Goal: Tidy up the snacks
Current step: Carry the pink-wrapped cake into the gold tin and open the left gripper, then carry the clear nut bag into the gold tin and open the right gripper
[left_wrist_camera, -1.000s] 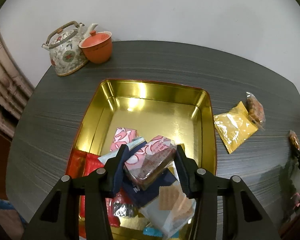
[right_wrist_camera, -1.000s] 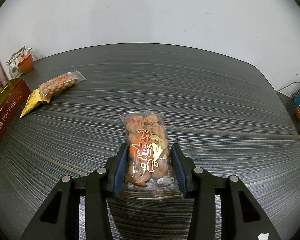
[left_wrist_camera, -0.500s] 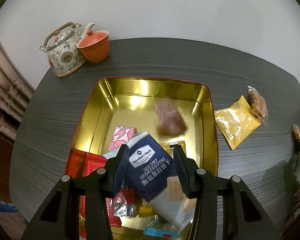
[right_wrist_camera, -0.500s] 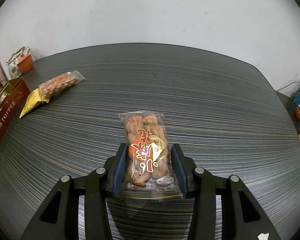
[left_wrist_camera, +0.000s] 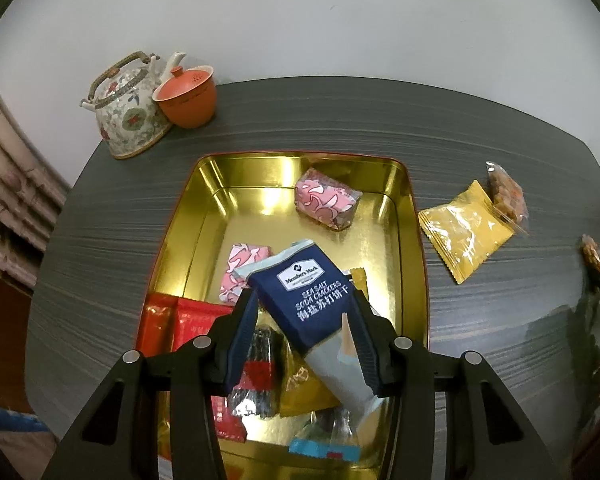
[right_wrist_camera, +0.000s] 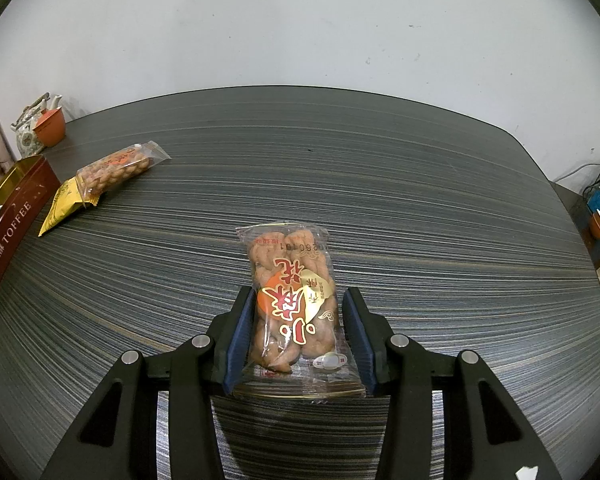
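jaws clear of cracker pack (left_wrist_camera: 306,300), right gripper (right_wrist_camera: 296,334) clasps twists (right_wrist_camera: 292,300)

Both wrist views: strong fisheye distortion, table edges (right_wrist_camera: 380,96) bowed into arcs, dark vignette in all four corners. Illumination moderate, even, diffuse, apparently from overhead; white wall (left_wrist_camera: 340,20) reads flat grey-white with no hotspots. Left view: gold tin (left_wrist_camera: 416,240) interior throws bright specular glare along its far wall and floor, with yellow reflections. Focus sharp at centre; print on the navy cracker packet (left_wrist_camera: 308,300) is legible; slight softness toward the right periphery. Right view: clear twisted-snack bag (right_wrist_camera: 292,300) shows small highlights on the film and casts a soft dark shadow on the table beneath its near end. No motion blur in either frame.
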### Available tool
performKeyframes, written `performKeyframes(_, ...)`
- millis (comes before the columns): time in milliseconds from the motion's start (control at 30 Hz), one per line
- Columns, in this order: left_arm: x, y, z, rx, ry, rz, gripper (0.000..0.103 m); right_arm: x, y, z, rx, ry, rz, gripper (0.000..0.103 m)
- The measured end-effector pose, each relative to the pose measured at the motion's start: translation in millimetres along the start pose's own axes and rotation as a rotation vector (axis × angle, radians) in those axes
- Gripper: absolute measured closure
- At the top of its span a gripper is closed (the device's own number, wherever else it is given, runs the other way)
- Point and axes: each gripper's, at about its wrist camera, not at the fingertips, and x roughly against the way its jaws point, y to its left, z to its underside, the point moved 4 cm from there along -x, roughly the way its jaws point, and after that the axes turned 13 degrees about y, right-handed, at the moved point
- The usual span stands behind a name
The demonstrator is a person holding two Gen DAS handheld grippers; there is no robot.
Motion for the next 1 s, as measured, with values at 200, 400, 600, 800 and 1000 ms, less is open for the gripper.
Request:
performKeyframes(200, 11, 7, 8, 0.013, -0.021, 0.009, 0.052, 0, -2, 0, 0.001, -0.001, -0.003, 0.063)
performKeyframes(400, 20, 25, 18, 0.032, -0.045, -0.008, 0.047, -1, -1, 0, 0.005, -0.004, 0.007, 0.068)
performKeyframes(600, 22, 46, 28, 0.070, -0.053, -0.018, 0.042, 1, 4, 1, -0.001, -0.004, 0.030, 0.068)
performKeyframes(800, 20, 66, 38, 0.122, -0.060, -0.013, 0.037, 10, 24, -2, 0.025, -0.001, 0.037, 0.068)
performKeyframes(1000, 23, 83, 46, 0.150, -0.078, -0.028, 0.034, 31, 64, -12, 0.082, -0.029, 0.004, 0.068)
